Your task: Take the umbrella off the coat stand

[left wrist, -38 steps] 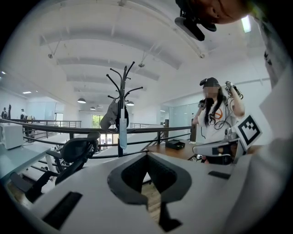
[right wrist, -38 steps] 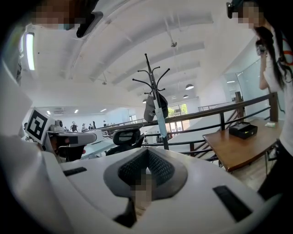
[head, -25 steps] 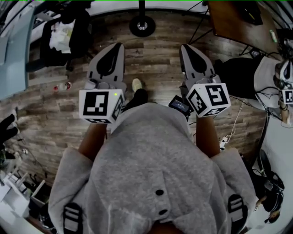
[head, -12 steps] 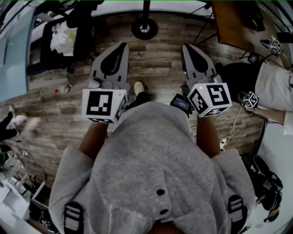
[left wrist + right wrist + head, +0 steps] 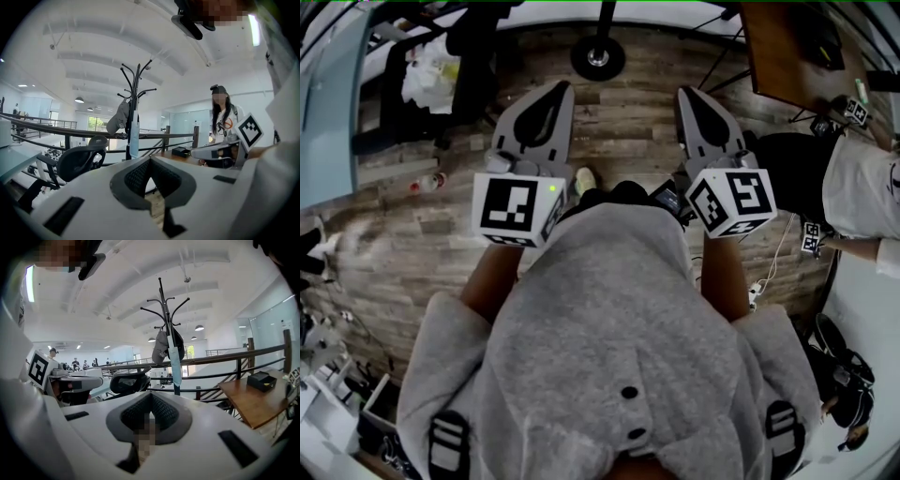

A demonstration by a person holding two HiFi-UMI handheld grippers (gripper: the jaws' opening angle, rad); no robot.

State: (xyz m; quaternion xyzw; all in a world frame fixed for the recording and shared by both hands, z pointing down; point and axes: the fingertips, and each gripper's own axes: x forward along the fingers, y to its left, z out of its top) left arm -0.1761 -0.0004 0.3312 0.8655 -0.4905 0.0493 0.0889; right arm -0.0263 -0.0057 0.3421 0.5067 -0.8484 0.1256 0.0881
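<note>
Wooden planks covered the floor (image 5: 609,122) in the head view, under a person in a grey hooded top (image 5: 600,347). Both grippers were held out level and side by side. The left gripper (image 5: 560,87) and the right gripper (image 5: 686,93) pointed towards the round black foot of the coat stand (image 5: 598,58), which stood well apart from both. A brown desk (image 5: 783,52) filled the upper right corner, and another person in a white top (image 5: 862,183) stood at the right edge.

From the left gripper view, the jaws were together with nothing between them. Beyond their tips the stand rose in front of a dark railing (image 5: 183,136). The umbrella (image 5: 134,138), pale blue and folded, hung straight down against the pole, with a grey cap (image 5: 118,121) just beside it on the left. A black office chair (image 5: 80,159) stood to the left of the stand, and the person in white held another gripper at the right.

From the right gripper view, the jaws were likewise together and held nothing. The umbrella hung along the pole straight ahead, well beyond the tips, with the cap beside it. The chair sat lower left, and a small black box (image 5: 260,379) lay on the desk at the right.
</note>
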